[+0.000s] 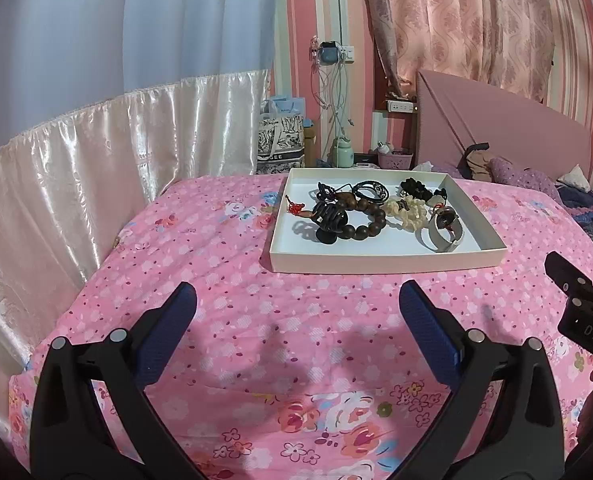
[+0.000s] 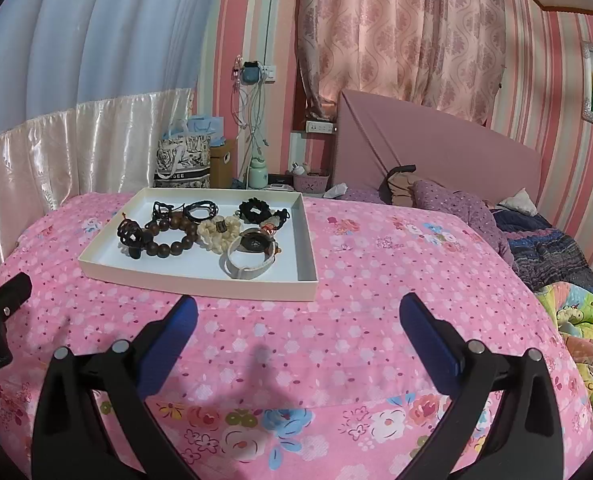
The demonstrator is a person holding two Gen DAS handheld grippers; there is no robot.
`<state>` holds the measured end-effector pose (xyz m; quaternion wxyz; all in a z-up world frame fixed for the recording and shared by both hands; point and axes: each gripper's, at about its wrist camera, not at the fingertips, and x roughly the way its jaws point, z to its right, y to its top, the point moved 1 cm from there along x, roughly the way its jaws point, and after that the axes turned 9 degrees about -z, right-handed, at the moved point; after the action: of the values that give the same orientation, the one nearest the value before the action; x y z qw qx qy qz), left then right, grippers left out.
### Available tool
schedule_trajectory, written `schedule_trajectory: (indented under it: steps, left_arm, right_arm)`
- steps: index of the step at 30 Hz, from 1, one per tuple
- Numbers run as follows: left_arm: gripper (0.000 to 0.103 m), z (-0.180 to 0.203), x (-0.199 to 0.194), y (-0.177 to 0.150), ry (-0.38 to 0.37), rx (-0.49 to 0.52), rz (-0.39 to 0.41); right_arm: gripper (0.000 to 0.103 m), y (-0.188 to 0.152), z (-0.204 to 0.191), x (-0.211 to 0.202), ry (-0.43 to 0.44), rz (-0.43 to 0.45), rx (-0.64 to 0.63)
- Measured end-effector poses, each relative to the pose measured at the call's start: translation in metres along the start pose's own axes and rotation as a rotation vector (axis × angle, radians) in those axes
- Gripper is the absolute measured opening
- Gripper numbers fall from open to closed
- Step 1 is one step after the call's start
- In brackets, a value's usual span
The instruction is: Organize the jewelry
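On a bed spread with a pink floral quilt (image 2: 376, 280), a shallow white cardboard tray (image 1: 376, 262) holds all the jewelry in view, bunched together. Left to right within the tray: a black coiled hair tie (image 1: 328, 216), a dark wooden bead bracelet (image 1: 366, 220), a cream scrunchie (image 1: 406, 210) and a grey-strapped watch (image 1: 442, 232). Near the tray's front edge, the left gripper (image 1: 296, 300) and right gripper (image 2: 298, 312) hover with fingers spread wide, empty. The scene fits either pieces gathered awaiting sorting, or collection complete.
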<state>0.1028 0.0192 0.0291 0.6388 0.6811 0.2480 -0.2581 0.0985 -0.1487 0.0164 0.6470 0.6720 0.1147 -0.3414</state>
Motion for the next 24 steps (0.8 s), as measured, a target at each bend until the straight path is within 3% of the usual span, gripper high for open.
schedule_trajectory:
  steps: [24]
  left_arm:
    - [0.1, 0.0004, 0.0026, -0.0009, -0.008, -0.004, -0.011]
  right_arm:
    - [0.101, 0.0, 0.001, 0.0003, -0.003, 0.0, 0.003]
